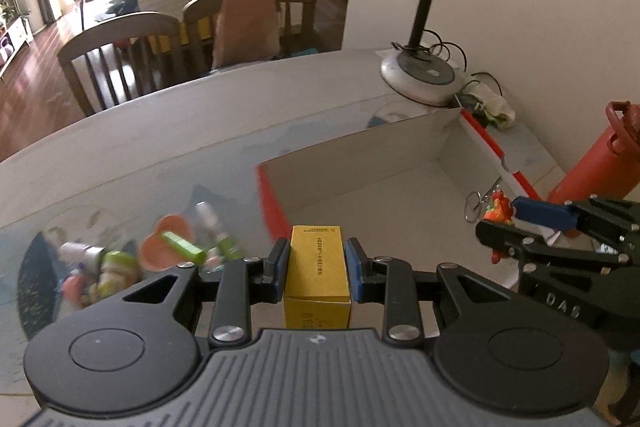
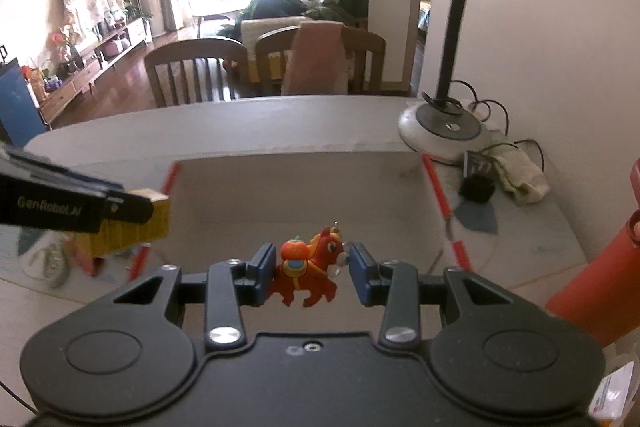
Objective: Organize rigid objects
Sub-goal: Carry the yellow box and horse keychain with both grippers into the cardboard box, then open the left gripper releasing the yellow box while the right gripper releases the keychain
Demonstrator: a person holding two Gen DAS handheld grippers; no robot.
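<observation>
My left gripper [image 1: 317, 269] is shut on a yellow box [image 1: 316, 267], held above the table just left of the open white cardboard box [image 1: 360, 163] with red edges. My right gripper [image 2: 313, 269] holds a red horse keychain figure [image 2: 310, 269] over the white box's [image 2: 304, 187] near part; the left pad touches it, the right pad shows a small gap. The left gripper with the yellow box [image 2: 132, 223] shows at the left of the right wrist view. The right gripper [image 1: 532, 227] with the figure [image 1: 498, 209] shows at the right of the left wrist view.
A pile of small items [image 1: 132, 255] lies on the table to the left. A desk lamp [image 1: 420, 71] stands at the back right by the wall, with a cloth [image 2: 520, 175] and cables. A red bottle [image 1: 600, 163] stands right. Chairs [image 1: 120, 59] line the far edge.
</observation>
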